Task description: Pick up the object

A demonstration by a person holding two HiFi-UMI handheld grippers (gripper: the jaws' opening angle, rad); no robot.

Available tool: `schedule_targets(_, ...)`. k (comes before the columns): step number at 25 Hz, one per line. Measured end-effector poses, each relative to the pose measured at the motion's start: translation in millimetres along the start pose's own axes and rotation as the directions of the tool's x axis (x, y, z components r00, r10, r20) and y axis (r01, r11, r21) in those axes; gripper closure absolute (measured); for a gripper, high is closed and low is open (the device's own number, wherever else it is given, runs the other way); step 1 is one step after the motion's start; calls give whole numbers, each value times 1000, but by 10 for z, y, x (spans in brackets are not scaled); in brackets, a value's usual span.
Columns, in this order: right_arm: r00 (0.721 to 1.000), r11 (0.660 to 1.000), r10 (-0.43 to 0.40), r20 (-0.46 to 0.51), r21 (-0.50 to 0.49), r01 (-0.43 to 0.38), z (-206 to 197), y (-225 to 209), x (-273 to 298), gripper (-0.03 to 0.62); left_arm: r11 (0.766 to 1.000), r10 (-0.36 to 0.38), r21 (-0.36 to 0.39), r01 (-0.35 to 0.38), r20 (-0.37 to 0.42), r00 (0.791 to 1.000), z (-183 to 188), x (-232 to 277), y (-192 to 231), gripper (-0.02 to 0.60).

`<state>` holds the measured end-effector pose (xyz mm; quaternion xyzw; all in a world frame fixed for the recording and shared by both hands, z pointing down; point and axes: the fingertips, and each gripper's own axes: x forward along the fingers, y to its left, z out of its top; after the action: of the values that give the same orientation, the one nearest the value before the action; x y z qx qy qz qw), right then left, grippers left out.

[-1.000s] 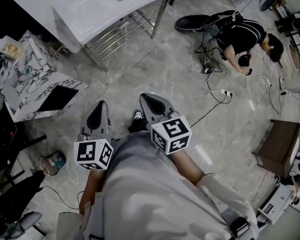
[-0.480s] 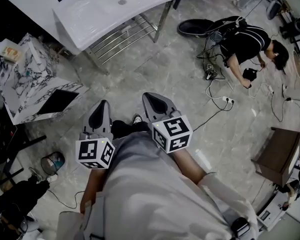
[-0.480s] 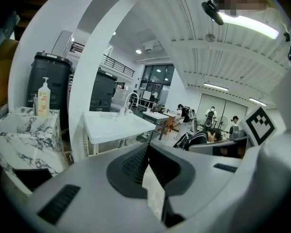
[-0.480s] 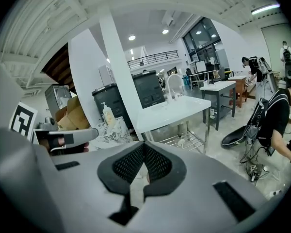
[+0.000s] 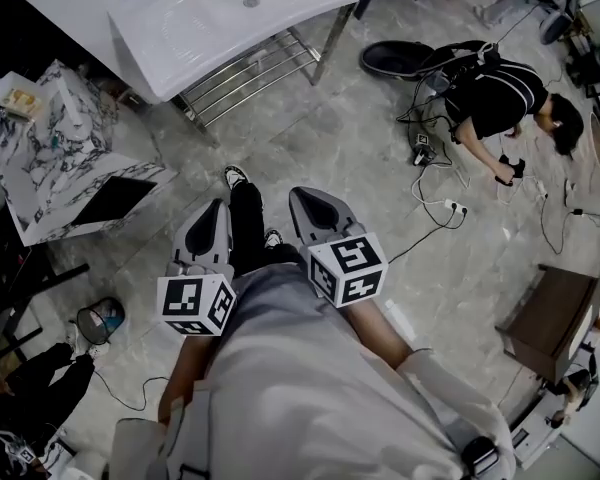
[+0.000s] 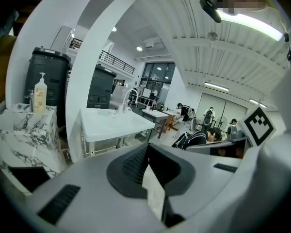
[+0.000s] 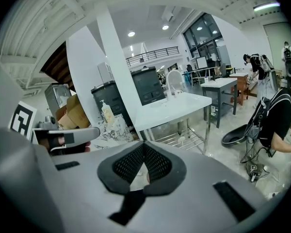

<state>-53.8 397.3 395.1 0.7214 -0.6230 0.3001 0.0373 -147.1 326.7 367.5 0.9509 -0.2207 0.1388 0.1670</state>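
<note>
Both grippers hang low over the grey stone floor [image 5: 350, 148]. I read the left gripper [image 5: 217, 208] as fingers closed tip to tip, nothing between; the right gripper [image 5: 300, 194] likewise. The wearer's dark-trousered leg [image 5: 246, 223] lies between them. White rectangular washbasin on metal frame [image 5: 210, 18] stands well apart. I cannot tell which thing is the task's.

You're standing in a large open lab or workshop hall, not a home. A white ceramic washbasin on a bare metal frame [image 5: 210, 23] stands freestanding on the pale grey stone-tile floor [image 5: 330, 138], near a marble-patterned cabinet mock-up [image 5: 50, 158]. A person in a dark striped top [image 5: 492, 86] crouches by a white power strip and loose cables [image 5: 448, 204]. Overhead run long ceiling strip lights [image 6: 247, 23], with a railed mezzanine [image 7: 153, 54] and grey work desks [image 7: 223, 84] beyond.
</note>
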Motion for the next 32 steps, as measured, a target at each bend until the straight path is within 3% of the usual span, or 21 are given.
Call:
schedule_targets(12,1000,1000,3,3,-26,-3,547,-294,607,585,1000,-4,21,4,-5,1000,406,696,303,575)
schedule_targets(32,996,994,85,-29,-73,-87,1623,-324,2095,585,999,19,-40,-19,-1,1000,1226,1798,1399,575)
